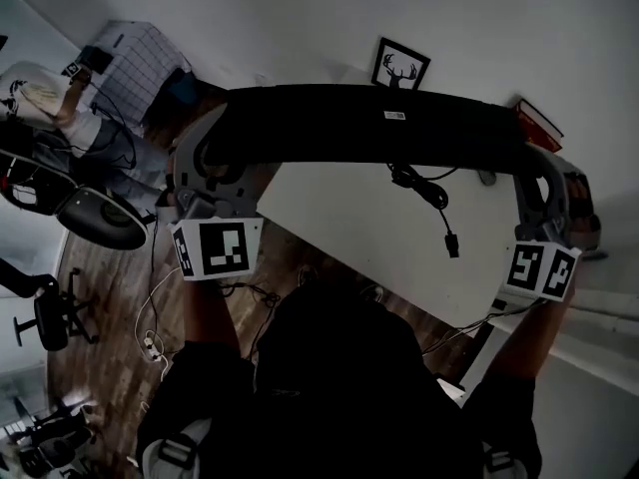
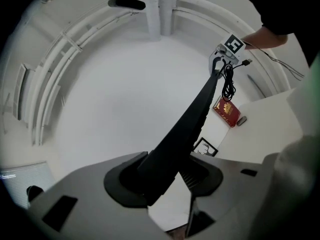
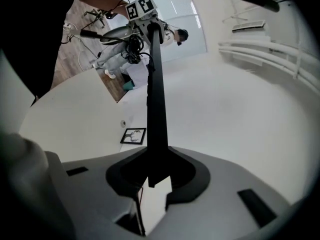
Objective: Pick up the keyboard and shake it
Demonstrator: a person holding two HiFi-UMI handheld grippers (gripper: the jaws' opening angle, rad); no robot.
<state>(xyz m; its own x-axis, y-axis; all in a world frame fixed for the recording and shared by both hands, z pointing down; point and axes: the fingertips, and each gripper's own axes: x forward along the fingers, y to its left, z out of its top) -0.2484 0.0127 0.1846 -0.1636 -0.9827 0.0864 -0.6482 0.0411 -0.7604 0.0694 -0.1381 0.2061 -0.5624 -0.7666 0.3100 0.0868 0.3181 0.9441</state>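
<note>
A long black keyboard (image 1: 369,123) hangs in the air above the white table (image 1: 339,218), held by both ends. My left gripper (image 1: 205,163) is shut on its left end and my right gripper (image 1: 534,183) on its right end. Its black cable (image 1: 429,198) dangles loose with the plug free. In the left gripper view the keyboard (image 2: 190,119) runs edge-on from my left gripper (image 2: 165,176) to the far right gripper (image 2: 225,54). The right gripper view shows the keyboard (image 3: 155,99) clamped in my right gripper (image 3: 152,176), with the left gripper (image 3: 142,11) at the far end.
A framed deer picture (image 1: 400,66) and a red book (image 1: 539,120) sit at the table's far side by the wall. Office chairs (image 1: 95,218) and loose floor cables (image 1: 155,337) lie to the left. A person (image 1: 40,93) sits at the far left.
</note>
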